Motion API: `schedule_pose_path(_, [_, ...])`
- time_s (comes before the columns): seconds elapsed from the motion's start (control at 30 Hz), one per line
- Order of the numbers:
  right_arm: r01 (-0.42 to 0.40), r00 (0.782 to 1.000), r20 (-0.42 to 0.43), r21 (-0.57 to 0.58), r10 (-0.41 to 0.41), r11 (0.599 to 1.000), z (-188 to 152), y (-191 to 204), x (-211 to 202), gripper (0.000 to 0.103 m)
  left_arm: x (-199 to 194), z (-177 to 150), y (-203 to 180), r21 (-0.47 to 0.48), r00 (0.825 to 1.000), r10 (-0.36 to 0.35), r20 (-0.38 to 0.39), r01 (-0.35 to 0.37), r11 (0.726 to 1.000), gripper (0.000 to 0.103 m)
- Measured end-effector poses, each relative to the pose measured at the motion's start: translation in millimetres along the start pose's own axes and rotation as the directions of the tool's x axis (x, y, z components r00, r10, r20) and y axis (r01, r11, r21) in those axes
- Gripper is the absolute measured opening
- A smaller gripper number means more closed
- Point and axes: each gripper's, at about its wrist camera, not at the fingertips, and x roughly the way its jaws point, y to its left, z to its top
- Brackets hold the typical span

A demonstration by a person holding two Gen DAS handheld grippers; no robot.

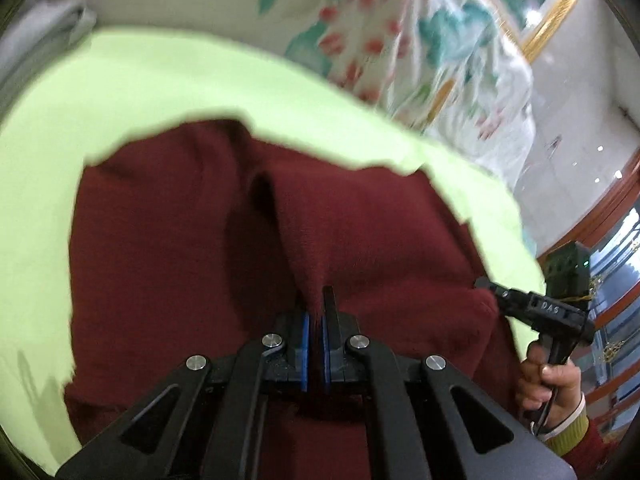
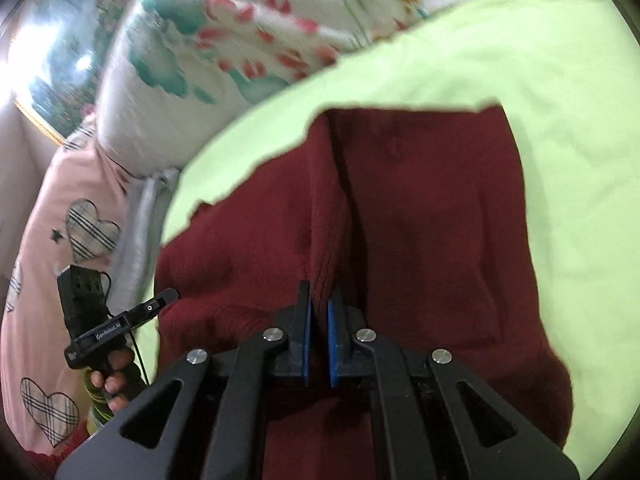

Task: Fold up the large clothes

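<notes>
— Sweater (image 1: 180,240), dark red knit, fills the middle of both frames, lying on a lime-green sheet (image 1: 120,100). Grippers?

— Left gripper (image 1: 316,300) is clamped on a pinched ridge of the knit, blue pads together. Right gripper (image 2: 319,300) likewise pinches a fold.

— Background?

— Floral quilt (image 2: 208,40) at upper left of the right view; pink heart-print bedding (image 2: 56,220) at far left.

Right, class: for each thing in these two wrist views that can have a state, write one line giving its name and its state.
Dark red knitted garment: spread on the sheet, rumpled, with two pinched ridges.
Left hand-held gripper: shut on a fold of the garment.
Right hand-held gripper: shut on a fold of the garment.
Light green sheet: spread flat beneath the garment.
White floral quilt: bunched up beyond the sheet.
</notes>
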Motion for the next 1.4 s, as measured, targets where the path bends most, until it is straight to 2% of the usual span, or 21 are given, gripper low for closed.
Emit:
schedule_pose_path(0.1, [0.001, 1.000, -0.019, 0.034, -0.001, 0.999, -10, -8, 3, 0.007, 8, -9, 9, -0.039, 1.000, -0.003, -0.024, 0.002, 0.999, 0.003])
schedule_pose_path(0.23, [-0.006, 1.000, -0.017, 0.052, 0.007, 0.999, -12, -11, 0, 0.010, 8, -6, 6, -0.039, 0.999, -0.011, -0.033, 0.010, 0.999, 0.005])
schedule_pose_path(0.43, [0.014, 1.000, -0.008, 0.076, -0.013, 0.997, -9, -12, -5, 0.011, 12, 5, 2, -0.028, 0.998, 0.055, -0.025, -0.056, 0.998, 0.007])
schedule_pose_path(0.5, [0.005, 1.000, -0.012, 0.087, -0.004, 0.996, -12, -12, -5, 0.017, 12, 5, 6, -0.049, 0.999, 0.043, -0.027, -0.044, 0.998, 0.007])
schedule_pose_path(0.57, [0.006, 1.000, -0.018, 0.079, -0.004, 0.997, -15, -10, -4, 0.017, 13, 3, 8, -0.076, 0.999, 0.025, -0.049, -0.028, 0.997, 0.013])
schedule_pose_path(0.63, [0.004, 1.000, -0.028, 0.070, -0.002, 0.998, -16, -8, -2, 0.017, 12, -4, 9, -0.101, 0.997, -0.028, -0.074, 0.020, 0.995, 0.036])
schedule_pose_path(0.67, [0.004, 1.000, -0.029, 0.069, -0.002, 0.998, -16, -7, -2, 0.017, 11, -7, 6, -0.093, 0.996, -0.039, -0.075, 0.032, 0.995, 0.039])
schedule_pose_path(0.7, [0.004, 1.000, -0.028, 0.067, -0.002, 0.998, -16, -7, -1, 0.017, 11, -9, 2, -0.078, 0.997, -0.034, -0.072, 0.028, 0.997, 0.038])
schedule_pose_path(0.73, [0.002, 1.000, -0.025, 0.065, -0.001, 0.998, -15, -5, 0, 0.017, 10, -11, -3, -0.050, 0.997, -0.024, -0.069, 0.021, 0.999, 0.029])
schedule_pose_path(0.77, [0.001, 1.000, -0.015, 0.061, 0.000, 0.998, -14, -3, -1, 0.009, 9, -12, -8, -0.019, 0.998, -0.010, -0.061, 0.009, 1.000, 0.015])
schedule_pose_path(0.8, [0.000, 1.000, 0.000, 0.057, 0.000, 0.998, -13, -1, -3, 0.006, 9, -12, -12, 0.005, 0.999, 0.005, -0.054, -0.005, 1.000, 0.004])
schedule_pose_path(0.83, [-0.011, 0.999, 0.035, 0.051, 0.010, 0.999, -11, 1, -9, 0.006, 6, -11, -14, 0.015, 0.999, 0.022, -0.035, -0.022, 1.000, 0.003])
schedule_pose_path(0.87, [-0.024, 0.997, 0.070, 0.051, 0.020, 0.998, -9, 2, -15, 0.006, 2, -9, -14, 0.013, 0.999, 0.033, -0.008, -0.033, 0.999, 0.003])
schedule_pose_path(0.93, [-0.021, 0.996, 0.083, 0.053, 0.016, 0.998, -8, 2, -18, 0.006, -5, -6, -8, -0.009, 0.999, 0.042, 0.021, -0.042, 0.999, 0.003])
schedule_pose_path(1.03, [0.057, 0.998, 0.002, 0.048, -0.057, 0.997, -13, -2, -4, 0.006, 0, -9, 2, -0.020, 0.995, 0.101, 0.006, -0.101, 0.995, 0.003])
schedule_pose_path(1.1, [0.072, 0.997, -0.034, 0.062, -0.070, 0.995, -20, -7, 1, 0.008, 1, -13, 7, -0.033, 0.994, 0.105, -0.005, -0.105, 0.994, 0.004])
schedule_pose_path(1.23, [0.069, 0.998, -0.011, 0.089, -0.068, 0.994, -28, -8, -15, 0.012, -8, -21, 9, -0.066, 0.995, 0.096, 0.001, -0.096, 0.993, 0.009])
schedule_pose_path(1.4, [0.080, 0.996, 0.019, 0.067, -0.082, 0.995, -43, -4, -47, 0.018, -39, -42, 7, -0.088, 0.995, 0.102, 0.022, -0.099, 0.991, 0.030])
